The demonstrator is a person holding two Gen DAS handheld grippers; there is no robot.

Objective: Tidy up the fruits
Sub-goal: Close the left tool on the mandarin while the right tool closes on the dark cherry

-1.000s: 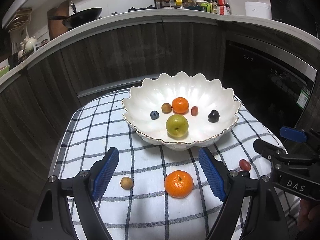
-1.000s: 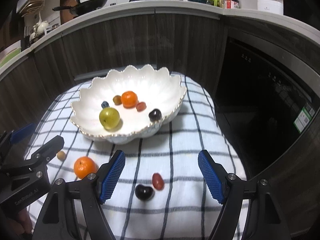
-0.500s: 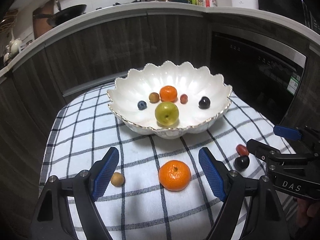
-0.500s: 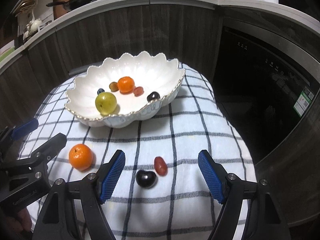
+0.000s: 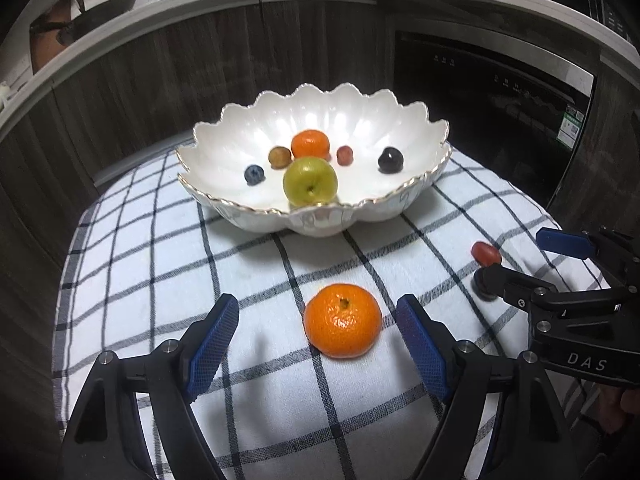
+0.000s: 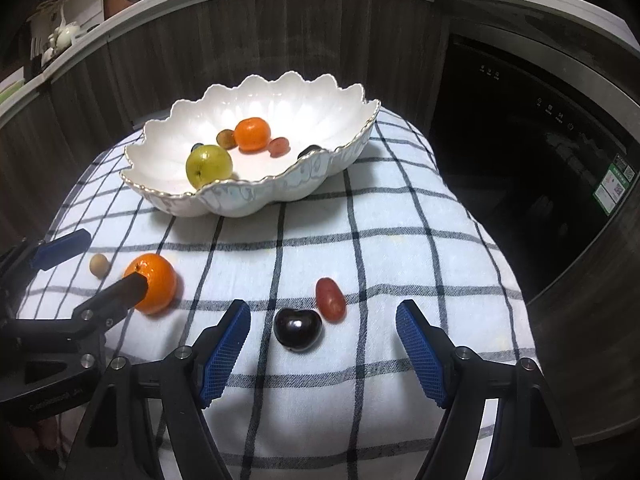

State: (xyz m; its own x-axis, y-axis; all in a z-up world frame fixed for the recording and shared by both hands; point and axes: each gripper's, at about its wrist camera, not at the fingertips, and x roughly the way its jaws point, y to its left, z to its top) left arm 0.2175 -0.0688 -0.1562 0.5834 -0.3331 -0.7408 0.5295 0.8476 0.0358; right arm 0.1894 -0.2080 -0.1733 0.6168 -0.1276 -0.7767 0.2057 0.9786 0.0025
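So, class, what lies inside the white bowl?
Inside the white bowl: green apple, tangerine, blueberry, dark cherry, red grape, brown fruit. Anything beneath the apple is hidden.

Checked cloth [image 5: 248,280] — black pan [image 5: 96,8] behind

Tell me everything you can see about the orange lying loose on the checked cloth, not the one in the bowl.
The loose orange is a small, round mandarin with bright, dimpled, glossy peel and a dark stem scar facing up and toward the bowl. It lies whole and unpeeled on the checked cloth, in front of the bowl and apart from it. It sits between the open fingers of the left gripper, nearer the right-hand pad; no contact is visible. A small tan fruit lies close beside it.
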